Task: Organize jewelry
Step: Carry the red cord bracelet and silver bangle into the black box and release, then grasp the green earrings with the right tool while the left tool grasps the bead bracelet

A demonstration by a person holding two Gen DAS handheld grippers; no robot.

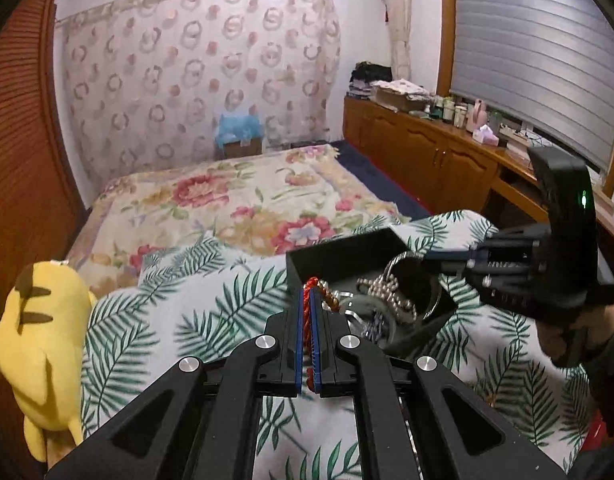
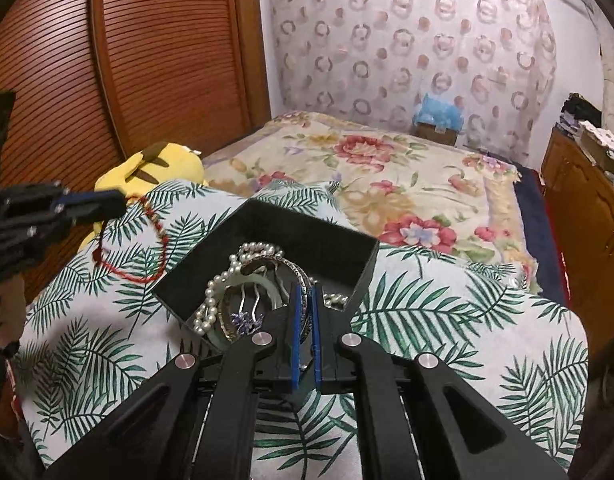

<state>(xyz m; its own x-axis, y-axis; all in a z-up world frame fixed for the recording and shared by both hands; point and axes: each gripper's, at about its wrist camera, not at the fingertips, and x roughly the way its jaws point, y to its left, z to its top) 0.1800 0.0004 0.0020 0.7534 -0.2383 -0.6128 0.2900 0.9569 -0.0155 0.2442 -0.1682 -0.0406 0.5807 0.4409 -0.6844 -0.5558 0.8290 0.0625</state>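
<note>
A black open box (image 2: pixel 331 240) sits on a palm-leaf cloth (image 2: pixel 447 312); it also shows in the left wrist view (image 1: pixel 339 252). It holds a pearl necklace (image 2: pixel 215 292), a pale green bangle (image 2: pixel 243 280), a silver hair comb (image 2: pixel 247 316) and silver bangles. My left gripper (image 1: pixel 307 292) is shut on a red cord bracelet (image 2: pixel 147 240), which hangs left of the box. My right gripper (image 2: pixel 306 292) is shut on a silver bangle (image 2: pixel 297 270) at the box's near edge.
A yellow plush toy (image 1: pixel 43 328) lies at the cloth's left edge. A floral bedspread (image 2: pixel 387 184) stretches beyond. A wooden louvred door (image 2: pixel 107 60) is at the left, and a wooden cabinet (image 1: pixel 427 148) with clutter is at the right under a window blind.
</note>
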